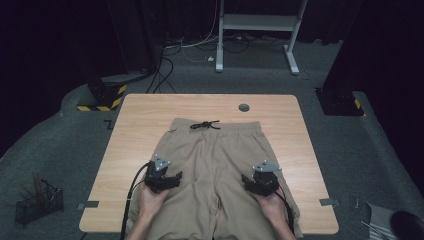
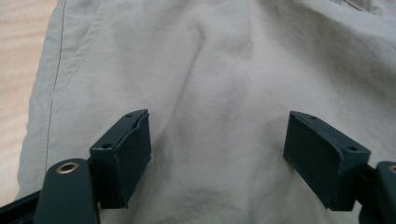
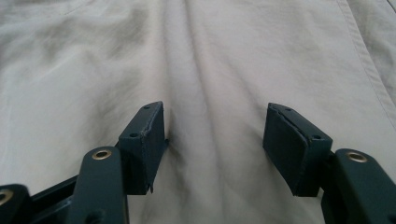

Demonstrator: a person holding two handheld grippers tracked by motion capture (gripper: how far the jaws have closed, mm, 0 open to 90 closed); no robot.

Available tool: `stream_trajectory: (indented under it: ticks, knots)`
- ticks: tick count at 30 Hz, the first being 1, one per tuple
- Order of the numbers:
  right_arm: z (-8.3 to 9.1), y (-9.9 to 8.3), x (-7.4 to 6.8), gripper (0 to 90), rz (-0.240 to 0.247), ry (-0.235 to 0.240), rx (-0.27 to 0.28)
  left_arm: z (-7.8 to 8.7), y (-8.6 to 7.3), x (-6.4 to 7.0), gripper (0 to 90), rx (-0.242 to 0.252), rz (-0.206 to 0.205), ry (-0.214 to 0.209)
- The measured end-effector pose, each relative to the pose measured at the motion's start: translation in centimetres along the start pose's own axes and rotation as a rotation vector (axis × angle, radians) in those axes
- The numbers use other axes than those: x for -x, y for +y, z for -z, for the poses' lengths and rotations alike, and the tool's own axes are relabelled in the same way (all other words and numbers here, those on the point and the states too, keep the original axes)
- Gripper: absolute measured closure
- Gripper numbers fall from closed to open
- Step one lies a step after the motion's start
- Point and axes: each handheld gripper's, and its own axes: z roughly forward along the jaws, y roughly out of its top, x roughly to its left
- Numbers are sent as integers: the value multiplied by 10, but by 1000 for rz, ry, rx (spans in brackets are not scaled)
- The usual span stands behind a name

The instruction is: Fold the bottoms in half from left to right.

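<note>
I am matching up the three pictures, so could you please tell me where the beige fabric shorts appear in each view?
High view: the beige fabric shorts lie flat, mid-table, waistband farthest from the person.
Left gripper view: cloth behind both jaws; wooden table at left.
Right gripper view: cloth across the frame.
Shared landmark: the stitched side seam.

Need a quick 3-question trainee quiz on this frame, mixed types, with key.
1. True or false: both the left gripper and the right gripper are open above the khaki shorts.
2. The black drawstring lies at the shorts' end: A) nearest the person B) farthest from the person.
3. Fill in: the shorts lie on a ____ table.

Key: 1 true; 2 B; 3 wooden.
</note>
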Motion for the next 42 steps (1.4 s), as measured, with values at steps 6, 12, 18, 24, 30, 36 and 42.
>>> stream_trajectory:
  ticks: [6, 12, 18, 24, 30, 36, 42]
  knots:
    - [23, -20, -20, 389, 28, 31, -1, 20, -18, 12, 224, 6, -5, -31]
    - [22, -2, -14, 403, 33, 38, 36, 17, 0, 7, 253, 3, 13, -74]
    - [-8, 42, 6, 404, -31, 18, 30, -12, 42, -3, 266, 8, 3, -30]
    - [-30, 49, 12, 407, -42, -1, -6, -30, 46, -8, 287, -11, 5, 2]
    - [-36, 45, 11, 405, -29, -12, -27, -39, 42, -7, 278, -34, -24, 30]
    - [-39, 41, 10, 405, -29, -10, -27, -40, 38, -8, 275, -4, -5, 17]
    - [-39, 37, 10, 404, -21, -15, 0, -40, 36, -8, 275, 4, -3, 16]
